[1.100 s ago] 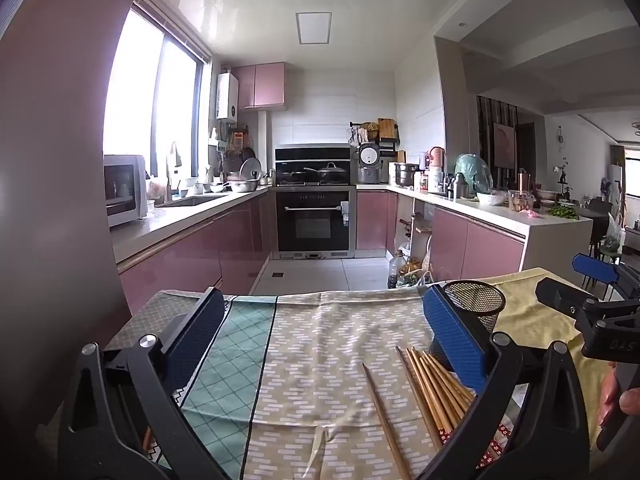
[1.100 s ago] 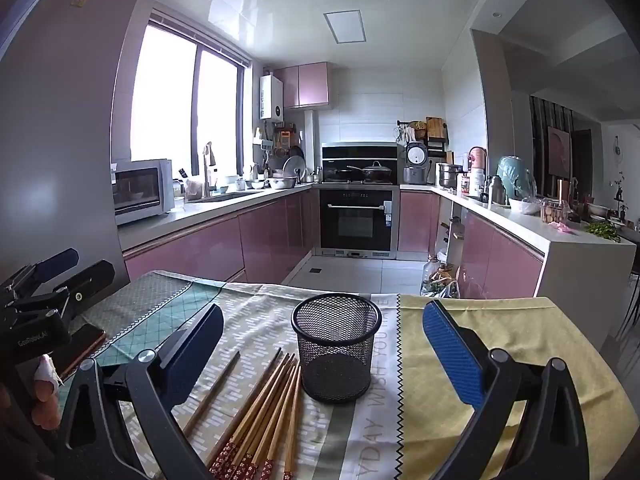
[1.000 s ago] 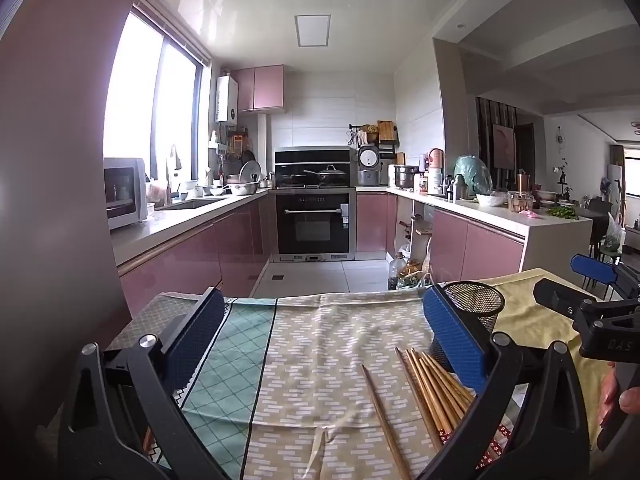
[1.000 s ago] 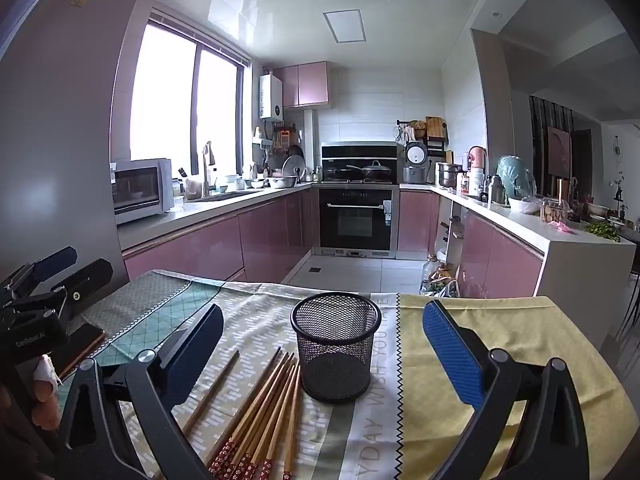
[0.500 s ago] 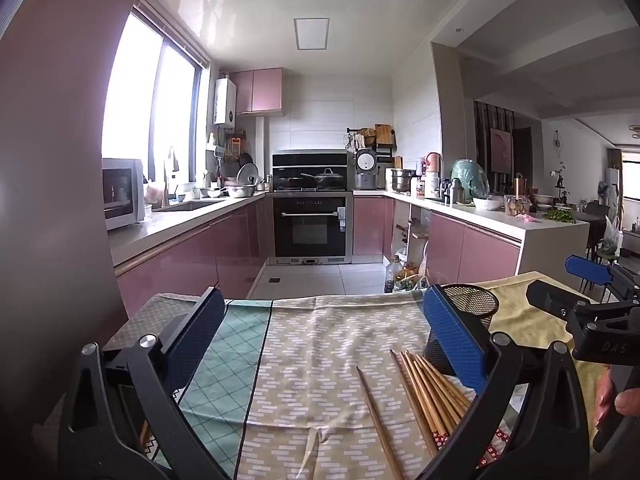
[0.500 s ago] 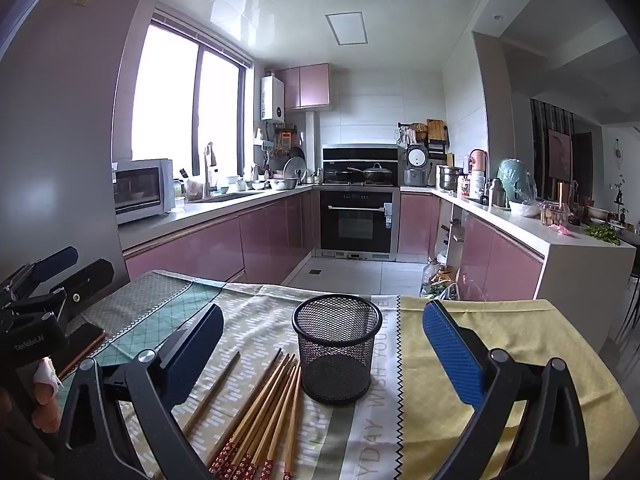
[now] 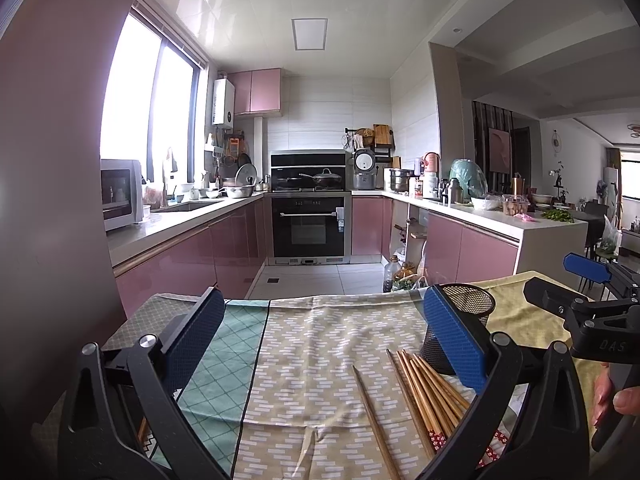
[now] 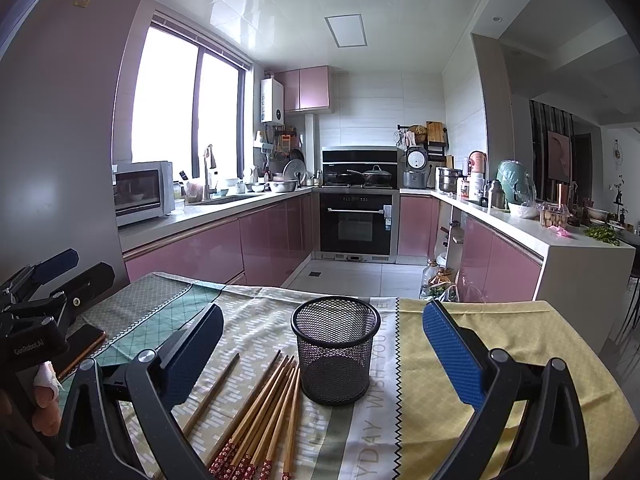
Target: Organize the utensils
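Note:
A black mesh cup (image 8: 335,356) stands upright and empty on the cloth-covered table (image 8: 500,344). Just left of it lies a bundle of several wooden chopsticks (image 8: 264,420) with red patterned ends, and one single chopstick (image 8: 212,392) lies apart further left. My right gripper (image 8: 320,344) is open, held above the table, with the cup seen between its blue pads. My left gripper (image 7: 320,332) is open and holds nothing; the chopsticks (image 7: 428,388) and the mesh cup (image 7: 464,320) sit at its right finger.
A dark phone (image 8: 82,346) lies on the cloth at the left, near the left gripper's body. Beyond the table's far edge is a kitchen floor with pink cabinets and an oven (image 8: 356,228). A counter (image 8: 560,248) stands to the right.
Both views have shifted only slightly; the left wrist view tilted a little so the cup and chopsticks sit marginally lower. Both grippers stayed open.

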A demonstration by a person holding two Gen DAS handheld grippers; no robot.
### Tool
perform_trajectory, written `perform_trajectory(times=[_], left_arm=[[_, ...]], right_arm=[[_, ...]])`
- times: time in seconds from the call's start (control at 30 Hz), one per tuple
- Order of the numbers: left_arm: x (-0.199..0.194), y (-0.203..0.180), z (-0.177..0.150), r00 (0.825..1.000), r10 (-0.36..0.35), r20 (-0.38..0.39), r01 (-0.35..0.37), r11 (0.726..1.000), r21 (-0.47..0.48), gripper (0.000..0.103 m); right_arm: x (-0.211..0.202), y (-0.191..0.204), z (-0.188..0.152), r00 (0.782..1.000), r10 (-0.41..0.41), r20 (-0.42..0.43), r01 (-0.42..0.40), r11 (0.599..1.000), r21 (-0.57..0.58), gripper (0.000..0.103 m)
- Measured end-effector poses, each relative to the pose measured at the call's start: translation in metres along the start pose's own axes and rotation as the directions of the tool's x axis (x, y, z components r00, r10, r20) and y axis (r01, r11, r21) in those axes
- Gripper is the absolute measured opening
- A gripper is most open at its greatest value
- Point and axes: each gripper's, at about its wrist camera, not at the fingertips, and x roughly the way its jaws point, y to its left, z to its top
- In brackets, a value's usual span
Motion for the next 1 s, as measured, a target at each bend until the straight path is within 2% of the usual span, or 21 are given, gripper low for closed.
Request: perform_trajectory(times=[1.0], left_arm=[[-0.0016,-0.0003,0.0010,1.000,-0.002,0.003,0.002,1.000,-0.005,0.098]], right_arm=[[0.0002,0.0010,0.0009,1.000,0.000,-0.009,0.000,1.000,0.006,0.097]])
